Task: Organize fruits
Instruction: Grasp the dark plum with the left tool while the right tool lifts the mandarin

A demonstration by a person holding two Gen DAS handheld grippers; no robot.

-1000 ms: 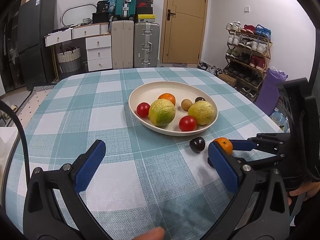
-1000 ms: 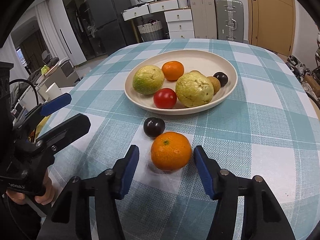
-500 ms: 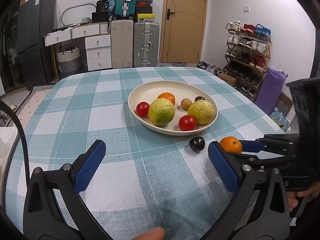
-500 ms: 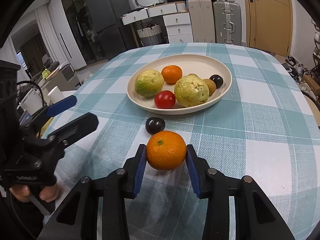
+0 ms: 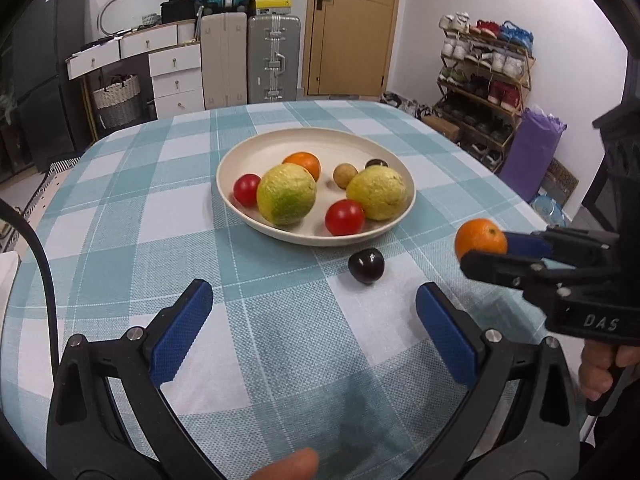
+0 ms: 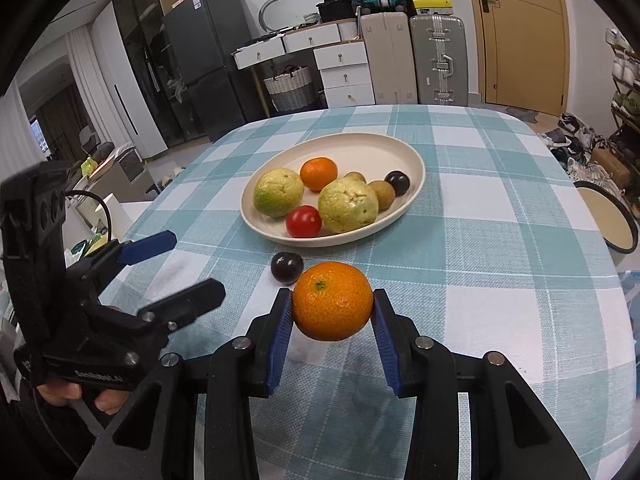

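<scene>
The right gripper (image 6: 333, 322) has its blue fingers (image 6: 280, 334) pressed against both sides of a mandarin orange (image 6: 332, 300), held clear above the checked worktop (image 6: 500, 240). A dark plum (image 6: 286, 267) lies on the cloth just beyond it, near the cream plate (image 6: 412, 160), which carries two guavas, tomatoes, another mandarin and small fruits. The left gripper (image 5: 316, 328) hangs to the left, fingers spread wide and holding nothing.
</scene>
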